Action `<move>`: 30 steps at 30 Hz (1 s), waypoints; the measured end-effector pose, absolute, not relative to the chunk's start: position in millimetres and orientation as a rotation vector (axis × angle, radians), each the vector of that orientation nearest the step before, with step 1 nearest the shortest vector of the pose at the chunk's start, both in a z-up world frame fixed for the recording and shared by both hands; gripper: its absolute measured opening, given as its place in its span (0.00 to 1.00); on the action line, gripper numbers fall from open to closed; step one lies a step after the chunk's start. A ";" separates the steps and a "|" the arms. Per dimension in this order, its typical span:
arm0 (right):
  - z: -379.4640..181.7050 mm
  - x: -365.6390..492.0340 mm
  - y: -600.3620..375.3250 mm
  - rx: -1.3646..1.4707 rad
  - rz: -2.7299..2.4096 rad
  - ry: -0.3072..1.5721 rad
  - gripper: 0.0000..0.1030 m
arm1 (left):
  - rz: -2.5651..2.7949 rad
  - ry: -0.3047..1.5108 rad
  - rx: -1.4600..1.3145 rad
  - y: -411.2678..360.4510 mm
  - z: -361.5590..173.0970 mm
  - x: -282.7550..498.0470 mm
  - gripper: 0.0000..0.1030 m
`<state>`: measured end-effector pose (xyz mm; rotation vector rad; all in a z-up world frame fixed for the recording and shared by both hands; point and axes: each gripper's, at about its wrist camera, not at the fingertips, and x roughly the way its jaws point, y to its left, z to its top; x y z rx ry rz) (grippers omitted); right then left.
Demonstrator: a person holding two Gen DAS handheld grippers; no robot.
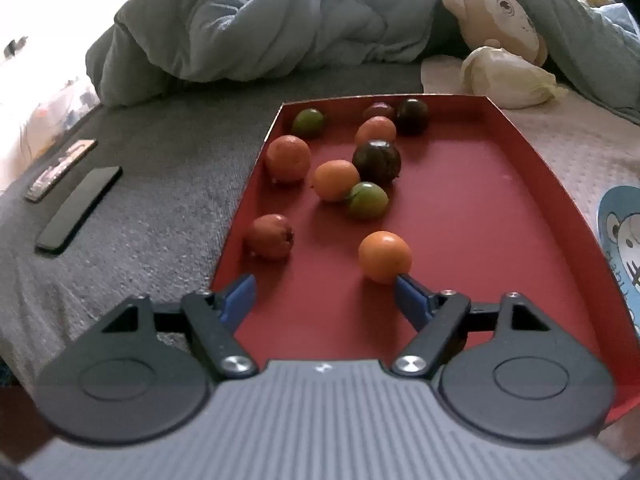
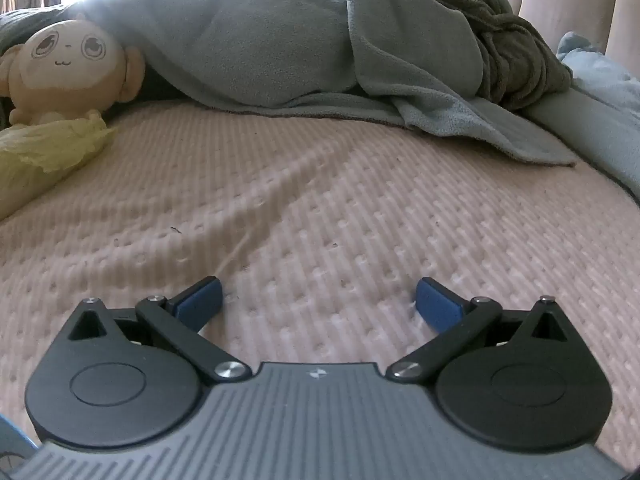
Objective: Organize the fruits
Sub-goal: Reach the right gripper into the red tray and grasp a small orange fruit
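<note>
Left tongs (image 1: 325,294): spread wide and empty, tilted down over the near end of the tray.
Right tongs (image 2: 319,298): spread wide and empty, with only bare bed cover between the blue pads.
Tray (image 1: 480,216): red, shallow, lying on the bed straight ahead of the left tongs; it holds all the fruit in sight.
Nearest orange (image 1: 385,256): just ahead of the left tongs' right pad, seemingly touching its tip, not between the pads.
Red fruit (image 1: 270,236): ahead of the left pad, near the tray's left wall.
Middle cluster: an orange (image 1: 335,180), a green fruit (image 1: 367,200) and a dark fruit (image 1: 376,162) bunched together further ahead.
Far fruit: a reddish-orange one (image 1: 288,158) by the left wall, a green one (image 1: 307,123) in the far left corner, three more by the far wall.
Phones (image 1: 79,209): two, left of the left tongs, on the grey blanket.
Plush toy (image 2: 70,70): far left ahead of the right tongs, partly under a blue-grey blanket (image 2: 280,40).
Bed cover (image 2: 360,208): pinkish, ribbed, beneath the right tongs.
</note>
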<state>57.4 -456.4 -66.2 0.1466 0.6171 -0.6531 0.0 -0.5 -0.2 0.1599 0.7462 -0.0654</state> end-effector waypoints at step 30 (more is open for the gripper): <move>43.7 0.8 -225.0 -0.127 0.323 0.707 1.00 | -0.102 0.731 0.128 5.5 1.9 -12.9 0.77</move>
